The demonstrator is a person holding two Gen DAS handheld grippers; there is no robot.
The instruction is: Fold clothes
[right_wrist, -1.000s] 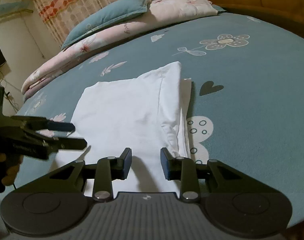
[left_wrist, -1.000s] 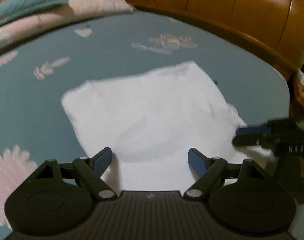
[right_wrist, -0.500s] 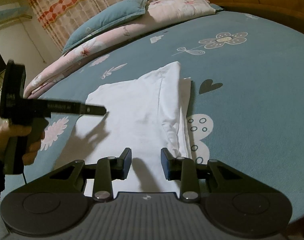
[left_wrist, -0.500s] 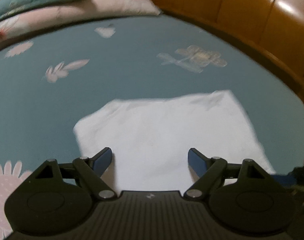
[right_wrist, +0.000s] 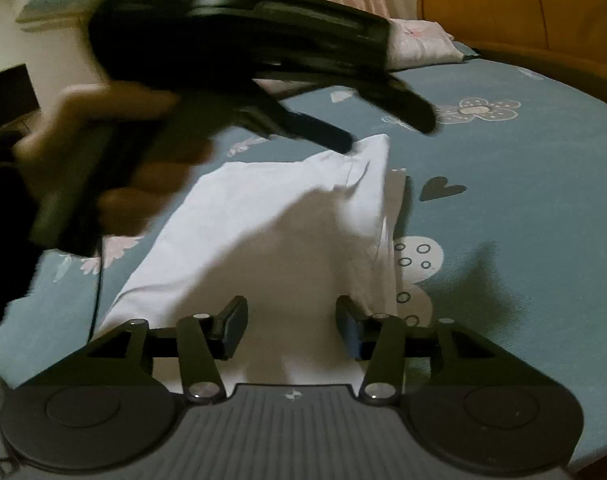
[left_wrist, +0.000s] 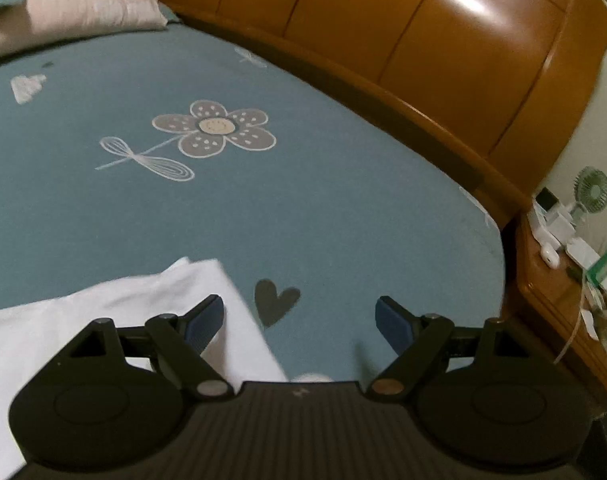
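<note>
Left gripper [right_wrist: 387, 130] is motion-blurred, blocks the right wrist view's upper left, jaws spread wide, empty, over the far right corner of the folded white garment [right_wrist: 287, 220]. Garment lies on the teal bedsheet [left_wrist: 303, 200], near edge hidden behind the right gripper [right_wrist: 291, 326], whose jaws have just been opening, parted above cloth without gripping. Wooden headboard [left_wrist: 443, 52] far, cluttered nightstand [left_wrist: 559, 280] right.

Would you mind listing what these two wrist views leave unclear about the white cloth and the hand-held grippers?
- White cloth: left wrist view, near part hidden by the left hand-held gripper; cut off at the left edge.
- Left hand-held gripper: right wrist view, motion-blurred; whether it touches the cloth's far corner is unclear.
- Cloth's near edge: right wrist view, hidden under the right hand-held gripper.
</note>
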